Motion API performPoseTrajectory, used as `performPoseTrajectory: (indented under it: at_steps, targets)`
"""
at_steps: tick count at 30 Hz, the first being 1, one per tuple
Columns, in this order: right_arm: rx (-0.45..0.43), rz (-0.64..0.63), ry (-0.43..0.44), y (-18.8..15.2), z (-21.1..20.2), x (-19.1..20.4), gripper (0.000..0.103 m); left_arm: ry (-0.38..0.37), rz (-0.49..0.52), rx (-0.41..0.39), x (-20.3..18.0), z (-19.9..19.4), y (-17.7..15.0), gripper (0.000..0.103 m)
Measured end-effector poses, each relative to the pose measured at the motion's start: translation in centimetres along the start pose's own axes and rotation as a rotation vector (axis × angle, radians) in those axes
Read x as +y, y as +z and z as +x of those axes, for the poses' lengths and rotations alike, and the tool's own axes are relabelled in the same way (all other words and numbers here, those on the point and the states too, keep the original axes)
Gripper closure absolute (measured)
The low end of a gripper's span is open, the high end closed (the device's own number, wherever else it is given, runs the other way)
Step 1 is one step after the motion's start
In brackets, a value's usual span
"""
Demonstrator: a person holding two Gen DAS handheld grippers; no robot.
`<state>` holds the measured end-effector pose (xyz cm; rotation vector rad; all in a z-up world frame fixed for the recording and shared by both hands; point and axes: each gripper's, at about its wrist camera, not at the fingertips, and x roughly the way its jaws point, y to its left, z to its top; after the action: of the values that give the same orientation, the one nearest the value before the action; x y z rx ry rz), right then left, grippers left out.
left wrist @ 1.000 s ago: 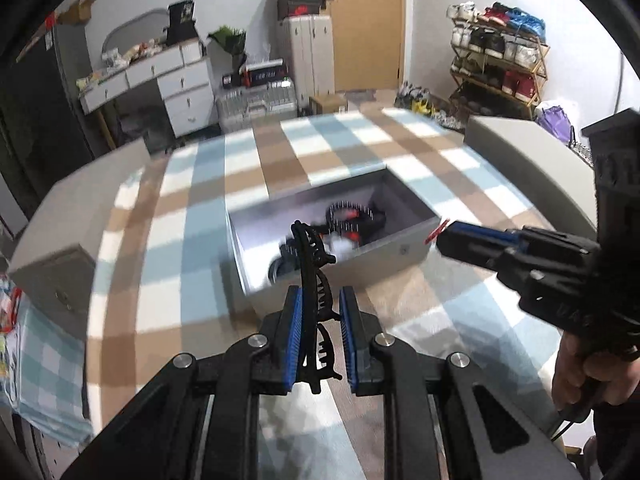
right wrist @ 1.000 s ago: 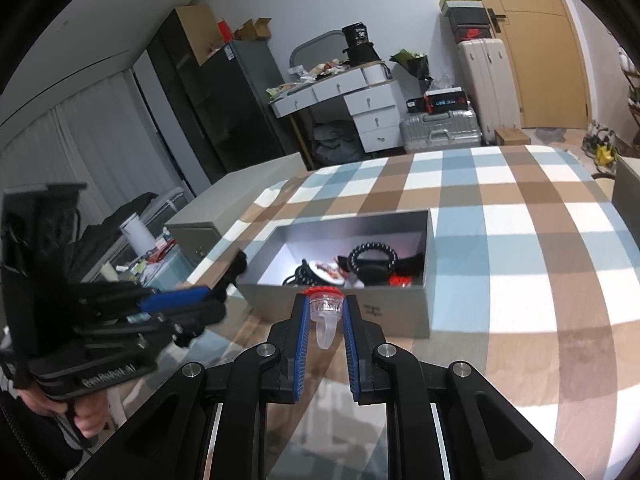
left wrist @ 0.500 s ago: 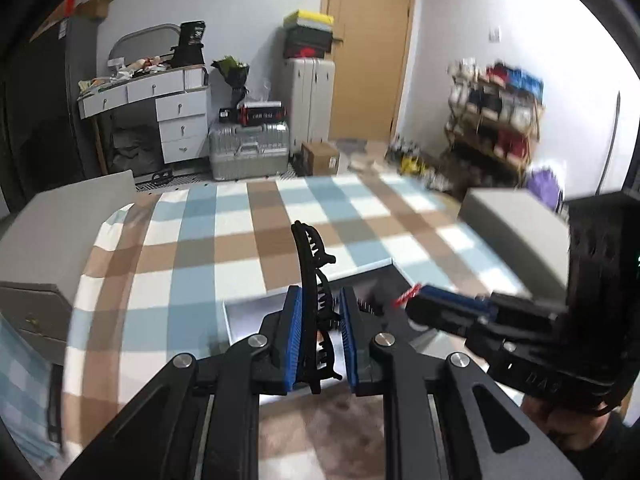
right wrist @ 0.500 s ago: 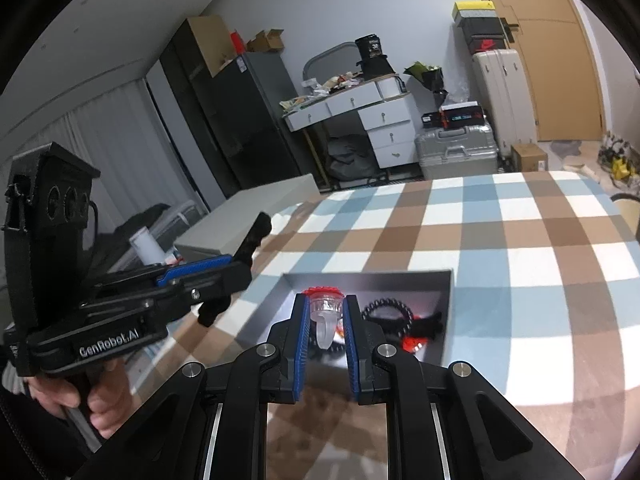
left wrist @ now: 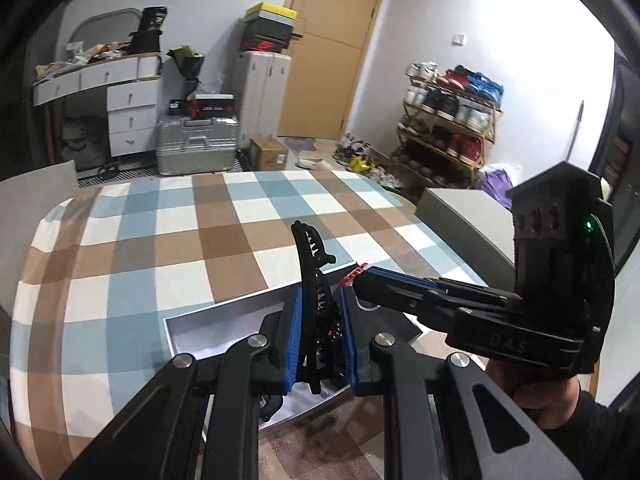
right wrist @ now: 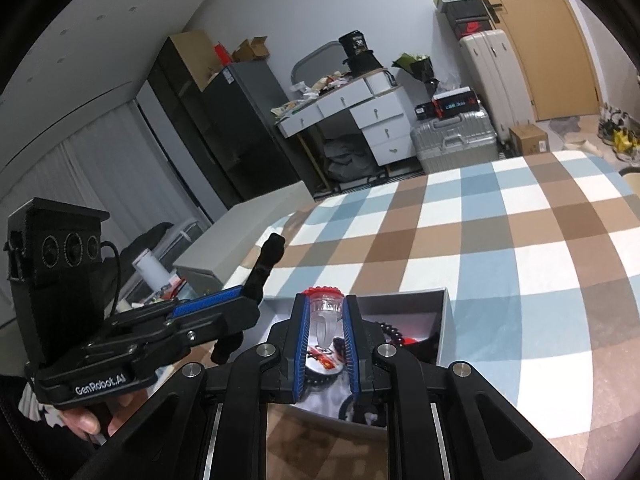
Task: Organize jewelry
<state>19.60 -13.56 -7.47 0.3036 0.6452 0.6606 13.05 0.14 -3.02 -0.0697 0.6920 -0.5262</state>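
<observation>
Here, black toothed hair claw [left wrist: 310,280] (upright) in left tongs [left wrist: 319,334].

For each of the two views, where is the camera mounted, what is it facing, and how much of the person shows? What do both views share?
Left wrist: on the left gripper, shut on a black hair claw; faces door and shoe rack; right gripper and hand at right.
Right wrist: on the right gripper, shut on a clear clip; faces desk; left gripper and fingers at left.
Shared: grey box, checked cloth, silver suitcase.
</observation>
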Motion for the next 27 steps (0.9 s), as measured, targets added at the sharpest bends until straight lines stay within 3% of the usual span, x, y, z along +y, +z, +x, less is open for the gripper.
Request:
performPoseTrajectory:
  at_steps: [10,16,17,19,21,27]
  targets:
    - [0.029,-0.003,-0.018,-0.3,0.7,-0.3,0.087,0.0,0.004,0.064,0.1,1.6,-0.2,0.09]
    - [0.027,0.015,-0.032,-0.4,0.7,-0.6,0.08,0.007,-0.015,0.079,0.5,2.0,-0.4,0.088]
    - [0.025,0.018,-0.038,-0.4,0.6,-0.7,0.075,0.004,-0.017,0.083,0.6,1.9,-0.4,0.086]
    - [0.022,0.024,-0.033,-0.6,0.3,-0.7,0.075,0.0,-0.023,0.076,0.7,1.6,-0.5,0.067]
    - [0.018,0.027,-0.04,-0.6,0.0,-0.7,0.074,0.01,-0.031,0.054,0.7,1.0,-0.5,0.058]
    - [-0.01,0.028,-0.05,-0.6,-1.0,-0.4,0.064,0.064,-0.041,0.012,1.0,-0.2,-0.2,0.057]
